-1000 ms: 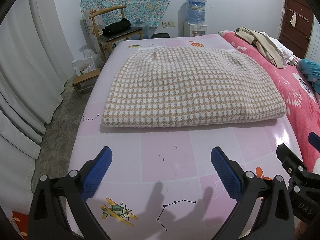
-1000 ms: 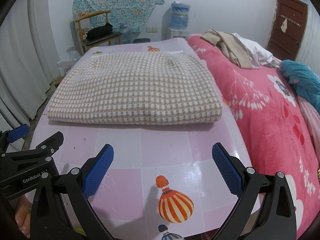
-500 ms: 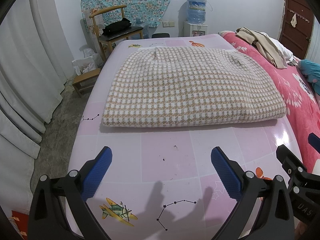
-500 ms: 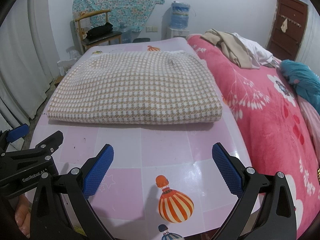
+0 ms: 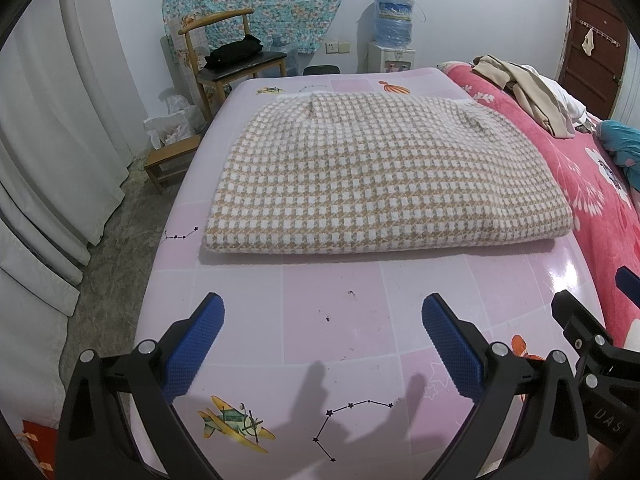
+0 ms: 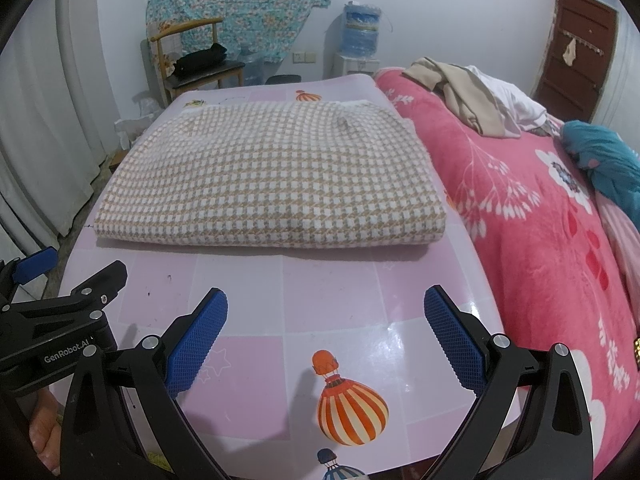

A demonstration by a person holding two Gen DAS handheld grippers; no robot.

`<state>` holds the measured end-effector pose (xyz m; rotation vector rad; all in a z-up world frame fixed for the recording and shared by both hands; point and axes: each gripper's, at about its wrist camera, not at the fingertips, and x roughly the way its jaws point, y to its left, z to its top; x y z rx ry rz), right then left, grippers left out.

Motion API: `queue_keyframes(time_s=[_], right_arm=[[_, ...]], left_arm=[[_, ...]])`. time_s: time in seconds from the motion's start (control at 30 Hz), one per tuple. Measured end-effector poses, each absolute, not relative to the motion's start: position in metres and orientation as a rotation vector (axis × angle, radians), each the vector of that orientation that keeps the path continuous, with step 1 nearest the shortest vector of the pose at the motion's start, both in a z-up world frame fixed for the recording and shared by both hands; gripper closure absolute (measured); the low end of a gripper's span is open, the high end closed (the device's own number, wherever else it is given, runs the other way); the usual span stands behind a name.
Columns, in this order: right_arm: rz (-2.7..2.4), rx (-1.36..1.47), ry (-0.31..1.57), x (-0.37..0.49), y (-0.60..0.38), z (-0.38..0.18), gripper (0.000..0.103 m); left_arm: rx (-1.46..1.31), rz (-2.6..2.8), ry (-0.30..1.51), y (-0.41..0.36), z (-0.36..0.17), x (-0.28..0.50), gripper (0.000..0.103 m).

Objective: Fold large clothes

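A beige-and-white houndstooth garment [image 5: 380, 176] [image 6: 272, 184] lies folded into a thick rectangle on the pink patterned table [image 5: 328, 320] [image 6: 328, 288]. My left gripper [image 5: 320, 316] hovers open over the table's near edge, well short of the garment's front fold, nothing between its blue pads. My right gripper [image 6: 326, 312] is open too, beside the left one and just as far back. The right gripper's fingers [image 5: 580, 320] show at the right edge of the left wrist view. In the right wrist view the left gripper's fingers [image 6: 100, 280] show at the left.
A pink floral blanket [image 6: 540, 220] covers the bed to the right, with a beige and white clothes heap [image 6: 472, 96] and teal cloth [image 6: 604, 152] on it. At the far left stand a wooden chair [image 5: 232, 60], a low stool [image 5: 168, 160] and grey curtains [image 5: 48, 140]. A water dispenser [image 5: 394, 36] stands at the back wall.
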<state>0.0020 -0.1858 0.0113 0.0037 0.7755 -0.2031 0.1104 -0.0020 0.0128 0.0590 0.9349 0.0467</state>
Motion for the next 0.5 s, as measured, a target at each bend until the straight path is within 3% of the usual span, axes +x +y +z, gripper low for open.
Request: queue_keyframes(time_s=[0.5], right_arm=[[-0.188,-0.008,0.776,0.0021,-0.1886,0.0128,0.008]], left_arm=[[0.057,0.050,0.931,-0.0030,0.0134,0.1103,0.006]])
